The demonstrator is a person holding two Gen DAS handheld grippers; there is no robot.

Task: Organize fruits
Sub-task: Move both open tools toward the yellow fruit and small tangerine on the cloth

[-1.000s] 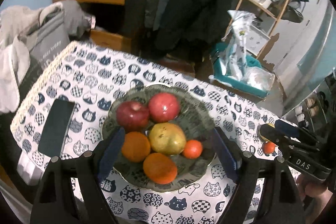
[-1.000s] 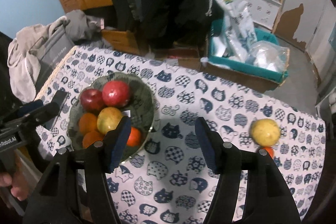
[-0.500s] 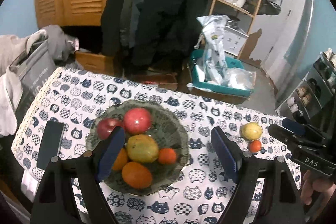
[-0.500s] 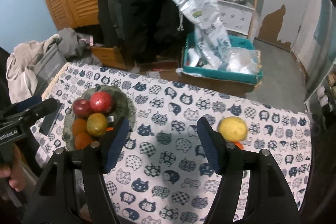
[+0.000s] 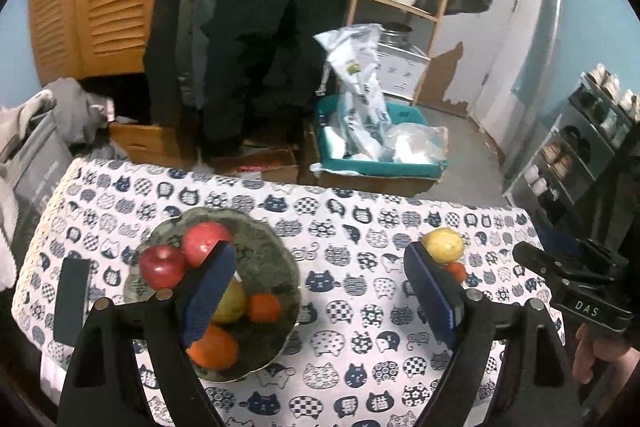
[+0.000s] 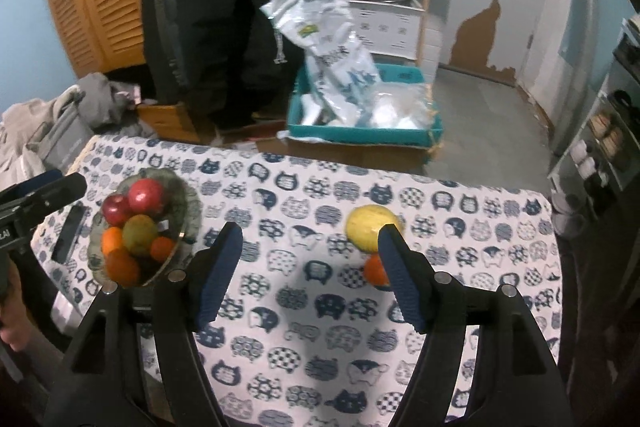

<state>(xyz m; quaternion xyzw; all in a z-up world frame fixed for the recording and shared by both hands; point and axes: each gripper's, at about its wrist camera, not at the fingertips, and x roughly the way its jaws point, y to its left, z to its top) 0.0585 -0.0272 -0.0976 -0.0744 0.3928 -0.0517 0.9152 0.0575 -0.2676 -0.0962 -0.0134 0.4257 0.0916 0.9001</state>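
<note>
A dark green plate (image 5: 276, 259) (image 6: 188, 203) on the cat-print tablecloth holds two red apples (image 5: 162, 267) (image 6: 146, 195), a yellow-green pear (image 6: 138, 233) and several oranges (image 5: 214, 349). A yellow fruit (image 5: 442, 245) (image 6: 370, 227) and a small orange (image 5: 456, 271) (image 6: 374, 271) lie loose on the cloth to the right. My left gripper (image 5: 316, 295) is open and empty above the table between plate and loose fruit. My right gripper (image 6: 308, 271) is open and empty, its right finger just in front of the loose fruit.
A black phone (image 5: 72, 299) lies left of the plate. Beyond the table's far edge stand a teal bin with plastic bags (image 5: 376, 151), cardboard boxes, hanging coats and a wooden shelf rack. Grey bags and clothes are piled at the left.
Both grippers have risen and pulled back from the table. The right gripper's view has shifted right, so the loose fruit now sits beside its right finger. Both stay open.
</note>
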